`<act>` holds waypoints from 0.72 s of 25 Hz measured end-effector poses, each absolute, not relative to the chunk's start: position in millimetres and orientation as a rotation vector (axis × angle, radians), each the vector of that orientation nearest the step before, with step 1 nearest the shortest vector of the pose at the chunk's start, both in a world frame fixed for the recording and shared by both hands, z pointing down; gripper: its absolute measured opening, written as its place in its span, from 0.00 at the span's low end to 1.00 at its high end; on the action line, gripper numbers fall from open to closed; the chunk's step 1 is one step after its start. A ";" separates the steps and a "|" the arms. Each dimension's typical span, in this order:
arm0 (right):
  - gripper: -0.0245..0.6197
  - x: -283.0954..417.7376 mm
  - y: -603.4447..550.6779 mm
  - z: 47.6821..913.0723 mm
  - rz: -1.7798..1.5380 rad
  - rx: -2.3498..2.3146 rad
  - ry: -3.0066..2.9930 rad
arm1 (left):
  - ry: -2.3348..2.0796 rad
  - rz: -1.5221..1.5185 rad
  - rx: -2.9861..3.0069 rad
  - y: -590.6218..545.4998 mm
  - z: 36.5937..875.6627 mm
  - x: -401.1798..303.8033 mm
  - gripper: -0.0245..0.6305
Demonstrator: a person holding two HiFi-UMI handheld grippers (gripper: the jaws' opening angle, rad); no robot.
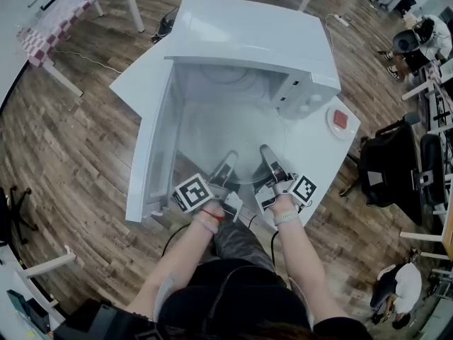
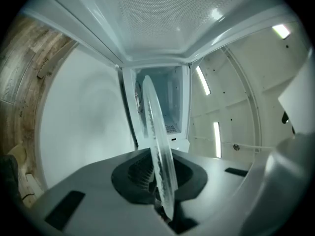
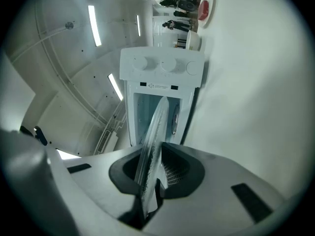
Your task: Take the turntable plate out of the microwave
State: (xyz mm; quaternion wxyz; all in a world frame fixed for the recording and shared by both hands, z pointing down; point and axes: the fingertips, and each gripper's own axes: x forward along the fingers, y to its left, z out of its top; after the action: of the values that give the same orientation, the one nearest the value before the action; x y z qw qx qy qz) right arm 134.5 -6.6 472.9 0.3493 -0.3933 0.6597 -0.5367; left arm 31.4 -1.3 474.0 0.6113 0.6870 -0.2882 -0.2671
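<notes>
The clear glass turntable plate (image 1: 225,137) hangs level in front of the open microwave (image 1: 244,34), its far part over the cavity mouth. My left gripper (image 1: 228,163) is shut on the plate's near left rim. At the near right rim my right gripper (image 1: 270,156) grips it too. In the left gripper view the plate (image 2: 156,141) shows edge-on, pinched between the left gripper's (image 2: 165,203) pads. The right gripper view shows the same plate (image 3: 152,141) edge-on, clamped in the right gripper (image 3: 147,198).
The microwave door (image 1: 150,154) swings open to the left, close beside my left gripper. The white table (image 1: 138,83) carries a small dish with a red thing (image 1: 341,120) at the right. The control knobs (image 3: 162,65) face the right gripper view. People sit at desks far right.
</notes>
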 end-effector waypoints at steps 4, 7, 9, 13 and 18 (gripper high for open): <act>0.12 139.4 11.2 469.2 -1.368 -1.040 1.703 | -0.641 -0.604 1.595 14.0 470.4 35.9 0.08; 0.12 142.7 24.4 467.3 -1.353 -1.049 1.692 | -0.627 -0.594 1.607 25.2 467.9 38.7 0.08; 0.12 142.7 32.8 466.0 -1.347 -1.052 1.685 | -0.620 -0.588 1.612 32.7 466.6 38.8 0.08; 0.12 143.1 48.8 461.8 -1.337 -1.062 1.675 | -0.605 -0.578 1.618 47.4 463.6 39.5 0.08; 0.12 146.5 70.9 457.0 -1.320 -1.080 1.668 | -0.560 -0.591 1.616 66.9 455.3 44.5 0.08</act>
State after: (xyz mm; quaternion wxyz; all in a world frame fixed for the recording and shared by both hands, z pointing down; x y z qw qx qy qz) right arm 146.5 70.9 457.0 0.3691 -0.4207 0.6497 -0.5144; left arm 44.5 66.9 455.3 0.6177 0.7023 -0.2433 -0.2569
